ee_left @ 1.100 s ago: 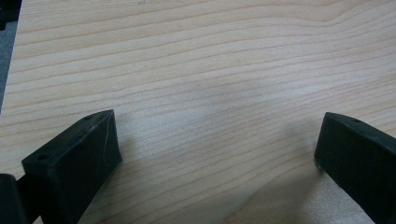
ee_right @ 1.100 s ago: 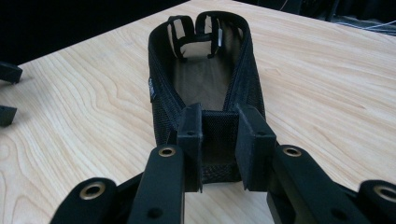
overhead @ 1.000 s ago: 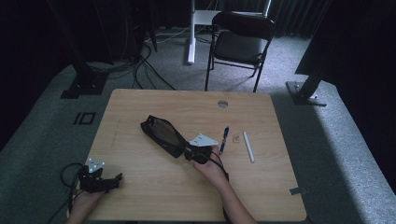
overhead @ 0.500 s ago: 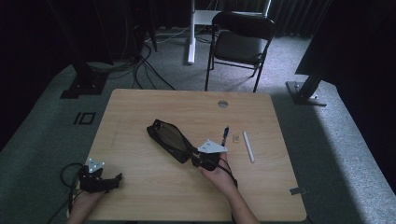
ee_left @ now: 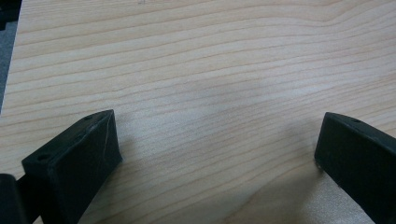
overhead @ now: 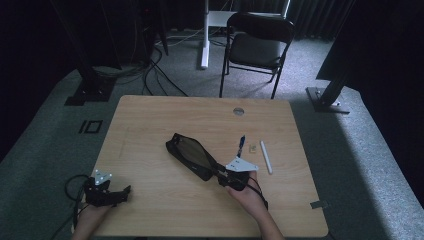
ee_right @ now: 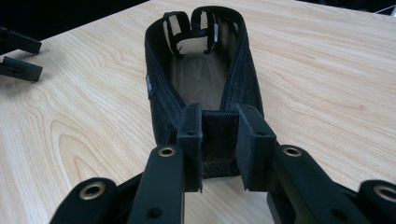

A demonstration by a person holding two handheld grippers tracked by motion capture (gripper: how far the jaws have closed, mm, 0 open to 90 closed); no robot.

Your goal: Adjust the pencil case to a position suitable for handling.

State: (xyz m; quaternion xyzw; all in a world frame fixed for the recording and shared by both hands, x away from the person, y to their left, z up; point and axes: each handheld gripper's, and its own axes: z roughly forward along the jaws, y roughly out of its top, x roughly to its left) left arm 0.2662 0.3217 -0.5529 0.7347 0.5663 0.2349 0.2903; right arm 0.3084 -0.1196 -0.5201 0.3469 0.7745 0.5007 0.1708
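Note:
A black open-topped pouch (overhead: 191,155) lies slantwise at the table's middle, its dark empty inside (ee_right: 198,77) facing up. My right gripper (overhead: 220,173) holds it by the near right end: the jaws are shut on the pouch's end wall (ee_right: 219,140). My left gripper (overhead: 125,192) rests at the table's front left corner, well apart from the pouch. It is open wide over bare wood (ee_left: 217,149), with nothing between its jaws. In the right gripper view the left gripper's jaws (ee_right: 18,56) show at the far left.
Right of the pouch lie a dark pen (overhead: 241,145), a small pale block (overhead: 252,147) and a white marker (overhead: 266,157). The wooden table (overhead: 150,120) has a round cable hole (overhead: 238,111) at the back. A black folding chair (overhead: 257,45) stands behind it.
My right gripper has dragged the pouch a little to the right and toward the front edge, still holding it by the end. The left gripper has stayed in place.

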